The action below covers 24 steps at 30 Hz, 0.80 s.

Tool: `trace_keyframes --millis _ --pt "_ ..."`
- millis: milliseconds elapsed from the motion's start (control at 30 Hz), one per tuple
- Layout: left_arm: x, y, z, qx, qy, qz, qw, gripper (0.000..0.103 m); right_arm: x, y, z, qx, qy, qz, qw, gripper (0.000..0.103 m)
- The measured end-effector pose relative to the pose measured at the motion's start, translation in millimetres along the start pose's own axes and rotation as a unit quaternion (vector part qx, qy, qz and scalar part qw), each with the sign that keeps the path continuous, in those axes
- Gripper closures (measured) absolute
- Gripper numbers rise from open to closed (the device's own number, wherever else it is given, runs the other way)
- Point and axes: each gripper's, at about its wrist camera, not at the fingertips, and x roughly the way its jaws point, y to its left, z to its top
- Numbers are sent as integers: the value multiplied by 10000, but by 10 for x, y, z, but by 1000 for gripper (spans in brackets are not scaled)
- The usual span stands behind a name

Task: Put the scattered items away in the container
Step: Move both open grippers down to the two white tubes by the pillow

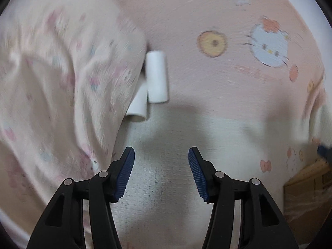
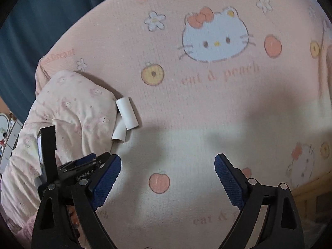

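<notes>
Two white cardboard tubes lie side by side on a pink cartoon-cat bedsheet (image 1: 207, 10). The larger tube (image 1: 156, 76) lies right of the smaller tube (image 1: 138, 108), which is partly tucked under a pale quilt (image 1: 58, 78). My left gripper (image 1: 161, 174) is open and empty, hovering just short of the tubes. In the right wrist view the larger tube (image 2: 127, 113) and smaller tube (image 2: 120, 133) lie at mid-left beside the quilt (image 2: 68, 116). My right gripper (image 2: 167, 178) is open and empty over the sheet (image 2: 207, 95). The left gripper's body (image 2: 83, 166) shows at its left.
A brown cardboard box (image 1: 307, 188) sits at the lower right of the left wrist view, off the bed's edge. A blue surface (image 2: 41, 20) lies beyond the bed at upper left. A wooden edge (image 2: 311, 188) shows at lower right.
</notes>
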Motion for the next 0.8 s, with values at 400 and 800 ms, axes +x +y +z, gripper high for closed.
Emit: trace_keyframes --millis 400,800 --pt "444 309 183 -838 -255 -253 9958 45 1182 173 197 -392 -210 289 9986 12" --pt "727 381 289 -1613 -509 -567 9840 59 2063 356 552 -1219 103 79 9925 12"
